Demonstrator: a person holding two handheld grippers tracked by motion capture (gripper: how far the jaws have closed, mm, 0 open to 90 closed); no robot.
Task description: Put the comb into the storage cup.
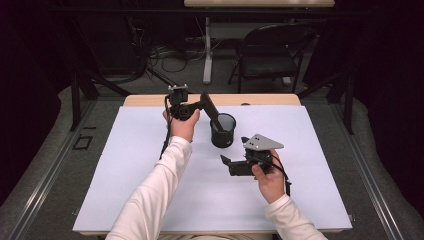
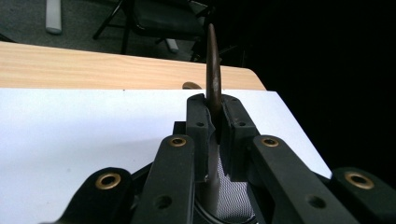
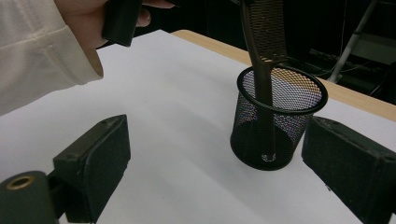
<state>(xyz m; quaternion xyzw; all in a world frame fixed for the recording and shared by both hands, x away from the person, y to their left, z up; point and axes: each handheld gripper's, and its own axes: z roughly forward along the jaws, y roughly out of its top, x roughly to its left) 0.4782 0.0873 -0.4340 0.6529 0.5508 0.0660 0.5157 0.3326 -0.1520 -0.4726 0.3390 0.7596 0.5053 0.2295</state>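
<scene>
Over the far middle of the worktop (image 1: 150, 165), the left tool (image 1: 204, 100) clamped a dark comb (image 3: 264, 28), its handle down inside the mesh cup (image 1: 223, 130). Near right, the right tool (image 1: 227, 162) gaped wide, holding nothing.

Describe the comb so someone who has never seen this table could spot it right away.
Start at the white mat covering the table, then find the black mesh cup standing near its middle. The comb is the dark, flat, toothed strip leaning out of that cup, its handle end down inside, its upper part pinched in the left hand-held gripper. Nothing else stands in the cup.
</scene>
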